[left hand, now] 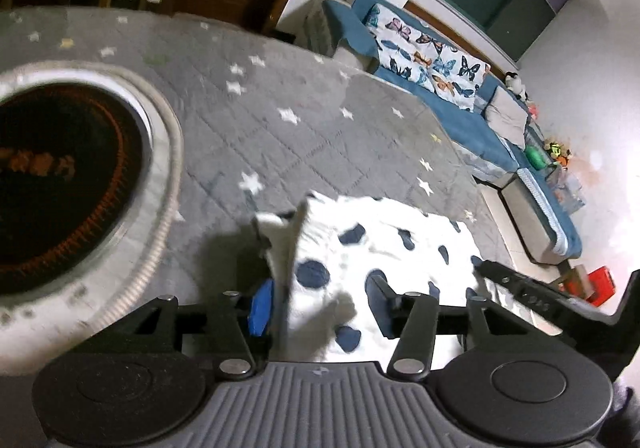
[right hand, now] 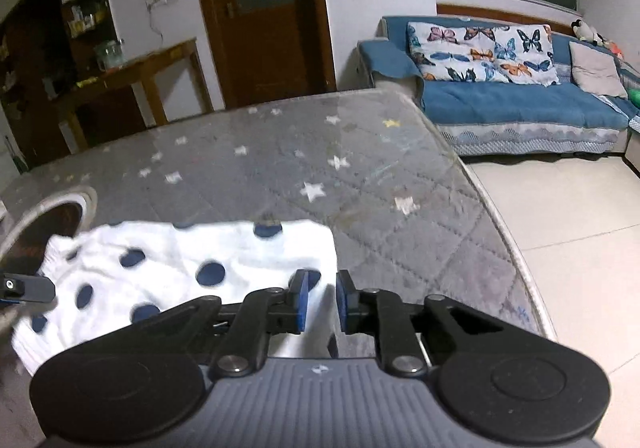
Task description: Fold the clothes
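A white garment with dark blue dots (left hand: 384, 248) lies folded on the grey star-patterned table cover (left hand: 280, 135). My left gripper (left hand: 316, 306) is open, its jaws wide apart over the garment's left part, where a fold of cloth stands up between them. In the right wrist view the garment (right hand: 168, 268) lies left of centre. My right gripper (right hand: 319, 306) is open with a narrow gap, and the garment's right edge lies between its blue pads (right hand: 300, 302). The other gripper's tip (right hand: 24, 288) shows at the left edge.
A round dark heater opening with a pale rim (left hand: 60, 183) sits in the table at the left. A blue sofa (right hand: 520, 103) with butterfly cushions stands beyond the table's far right. A wooden door (right hand: 264, 15) and a side table (right hand: 132, 75) stand behind. The tiled floor (right hand: 560, 215) lies to the right.
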The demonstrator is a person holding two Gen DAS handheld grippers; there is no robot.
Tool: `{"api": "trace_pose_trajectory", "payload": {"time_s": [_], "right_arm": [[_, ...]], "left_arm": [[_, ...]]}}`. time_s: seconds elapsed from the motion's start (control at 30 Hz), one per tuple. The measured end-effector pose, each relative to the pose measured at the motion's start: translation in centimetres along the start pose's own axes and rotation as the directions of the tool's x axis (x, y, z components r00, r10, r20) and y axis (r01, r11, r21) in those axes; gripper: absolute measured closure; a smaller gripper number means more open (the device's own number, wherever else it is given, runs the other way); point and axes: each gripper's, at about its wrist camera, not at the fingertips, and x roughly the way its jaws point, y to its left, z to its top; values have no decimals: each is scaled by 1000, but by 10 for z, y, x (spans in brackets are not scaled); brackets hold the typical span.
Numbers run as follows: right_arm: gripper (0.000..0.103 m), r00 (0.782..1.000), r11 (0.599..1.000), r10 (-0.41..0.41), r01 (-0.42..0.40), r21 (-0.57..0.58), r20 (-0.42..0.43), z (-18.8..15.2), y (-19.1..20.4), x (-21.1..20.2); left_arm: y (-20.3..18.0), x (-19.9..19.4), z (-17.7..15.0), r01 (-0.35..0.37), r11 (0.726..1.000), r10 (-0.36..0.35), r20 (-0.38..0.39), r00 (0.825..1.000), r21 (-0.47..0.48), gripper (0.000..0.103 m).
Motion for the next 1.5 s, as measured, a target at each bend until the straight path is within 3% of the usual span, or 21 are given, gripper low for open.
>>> {"api": "trace_pose_trajectory", "payload": {"time_s": [0.07,0.3,0.5,0.67,0.83,1.13,1.3,1.37,1.5], "right_arm": [[82,999,999,34,-34,-10,15,5,4,-4],[64,994,993,102,-103,-51,-27,11,23,18],[60,992,992,96,-102,-69,-87,9,27,41],[58,992,988,120,-123,-93,-41,1,30,9],[54,988,979,152,-154,-133,-27,-27,37,-36],[42,997,969,70,-77,-235,-35,-81,48,-71],[24,997,974,77,-73,-214,14,-84,52,-84],[23,997,978,74,-68,-197,24,-85,53,-84],[11,997,985,62,-54,-164,43,-90,56,-84]], "left_arm": [[-3,-5,4,-15,1000,15,23,1000,26,41],[-29,4,14,-61,986,49,79,996,155,42],[-36,32,11,-124,964,111,66,992,236,43],[-38,40,6,-144,954,132,63,989,263,43],[-42,41,2,-163,944,146,78,986,288,43],[-45,42,-2,-190,933,168,96,981,306,41],[-46,29,-6,-188,932,161,110,981,311,39],[-45,22,-10,-182,933,154,113,982,312,34],[-44,8,-18,-170,933,138,122,983,316,24]]}}
